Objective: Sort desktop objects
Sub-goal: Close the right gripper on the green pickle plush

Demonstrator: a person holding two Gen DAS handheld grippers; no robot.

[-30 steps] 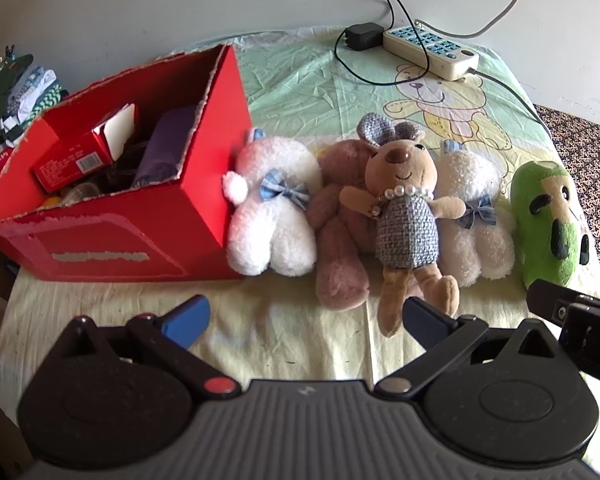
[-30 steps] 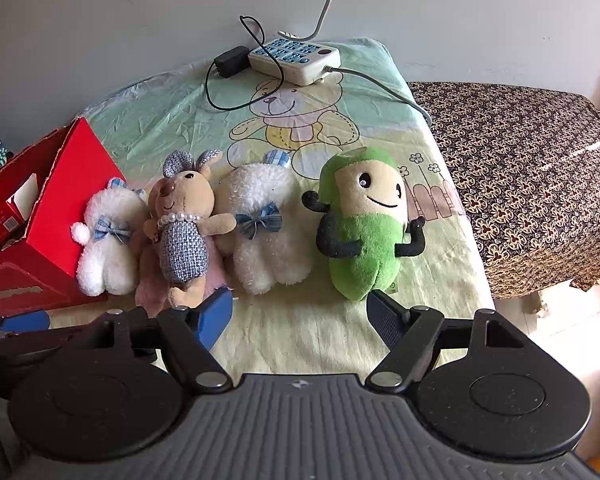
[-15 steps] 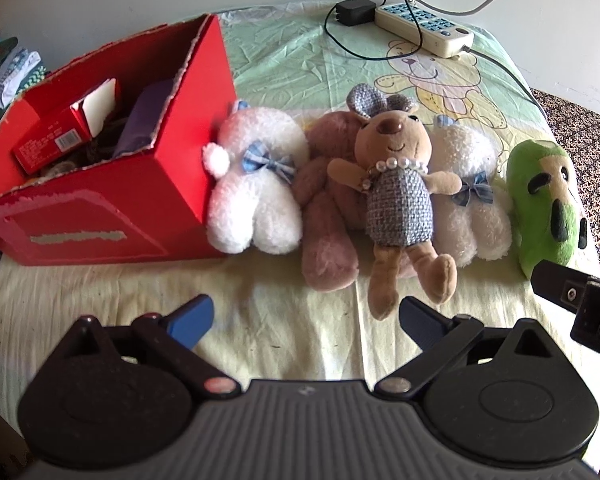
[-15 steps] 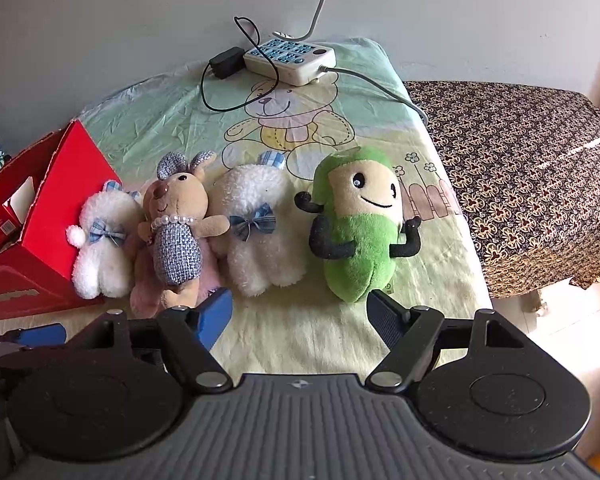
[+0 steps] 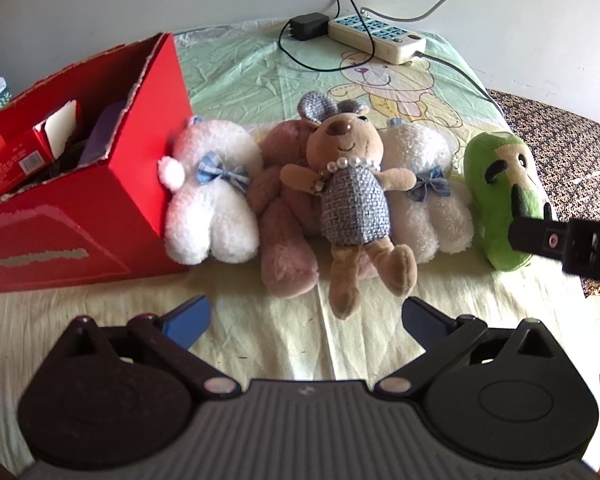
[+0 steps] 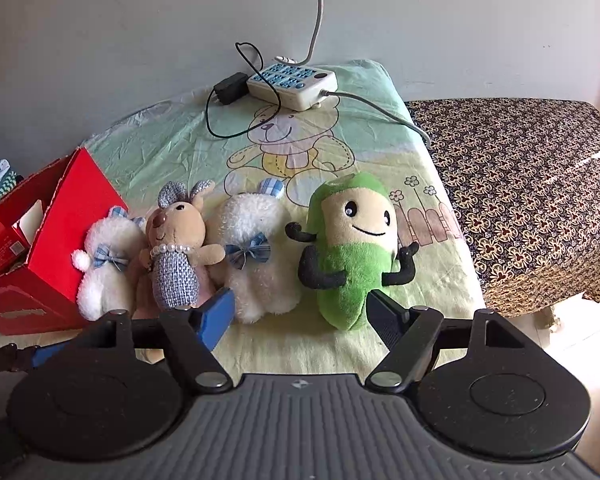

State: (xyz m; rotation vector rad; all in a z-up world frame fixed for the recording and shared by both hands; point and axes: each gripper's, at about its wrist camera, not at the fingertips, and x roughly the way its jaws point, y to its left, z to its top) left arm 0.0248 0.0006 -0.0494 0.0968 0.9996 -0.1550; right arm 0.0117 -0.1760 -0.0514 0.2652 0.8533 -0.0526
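While you hold both grippers short of the row, five plush toys lie side by side across the middle of both views, laid flat on their backs on the bedsheet point(image 5: 260, 60), which leaves each one free to be pinched across the body. At the left end a white lamb point(image 5: 210, 196) leans against the wall of the red box point(image 5: 80, 216). This box sits at the left of the left wrist view with its top open, so it looks like the place the toys are meant to go, though that is a guess. Next come a pink bear point(image 5: 284, 240), the bunny point(image 5: 352, 192) lying partly over it, a second lamb point(image 5: 428, 196), and the green toy point(image 6: 348, 256) at the right end. A power strip point(image 5: 376, 36) lies at the top, well clear of the toys.

Your left gripper point(image 5: 304, 314) points down at the sheet just before the bunny's feet. Its jaws are opening and nothing sits between them. Your right gripper point(image 6: 300, 312) tilts down too, spread wide and empty, with the green toy's lower end just beyond its right finger. From the left wrist view its tip pokes in at the right edge, in front of that toy.

Each gripper faces its nearest toy, so either pick looks possible next.
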